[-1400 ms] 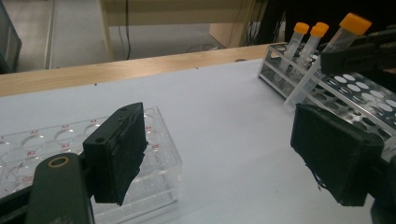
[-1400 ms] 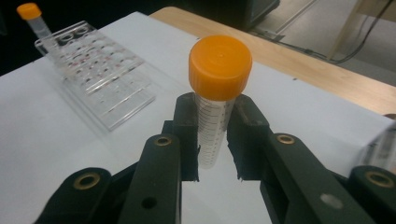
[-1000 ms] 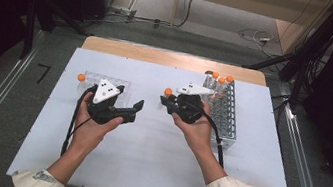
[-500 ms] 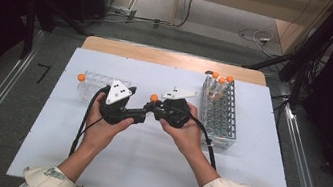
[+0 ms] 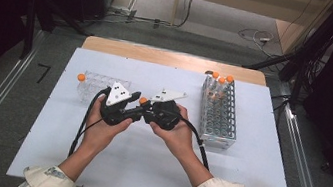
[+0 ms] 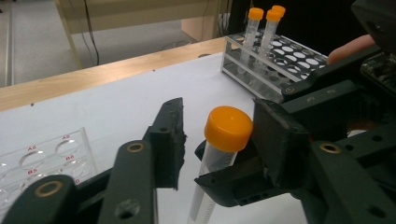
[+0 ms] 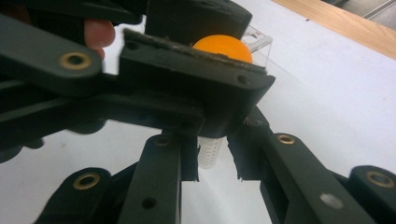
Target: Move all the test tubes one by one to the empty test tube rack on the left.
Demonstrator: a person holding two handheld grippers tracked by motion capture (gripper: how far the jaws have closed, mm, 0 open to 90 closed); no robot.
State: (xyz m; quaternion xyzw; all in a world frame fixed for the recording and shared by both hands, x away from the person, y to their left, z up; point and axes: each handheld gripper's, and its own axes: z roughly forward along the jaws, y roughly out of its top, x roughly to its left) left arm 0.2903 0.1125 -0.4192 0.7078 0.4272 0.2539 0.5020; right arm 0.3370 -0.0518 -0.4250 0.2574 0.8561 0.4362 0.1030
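Near the middle of the white table (image 5: 152,172), the two grippers meet tip to tip. The right gripper (image 5: 149,112) is clamped on the body of a tube (image 6: 219,149) with an orange cap. The left gripper (image 5: 132,111) stands open, its jaws either side of that cap. Farther left sits a clear well plate (image 5: 92,84); far right stands a rack (image 5: 218,114) holding capped tubes (image 5: 221,79).

The clear well plate (image 6: 44,156) carries small red labels beside its wells: "A5", "A6", "B5" and "B6" can be read (a further mark below them is too cut off to tell) in the left gripper view.
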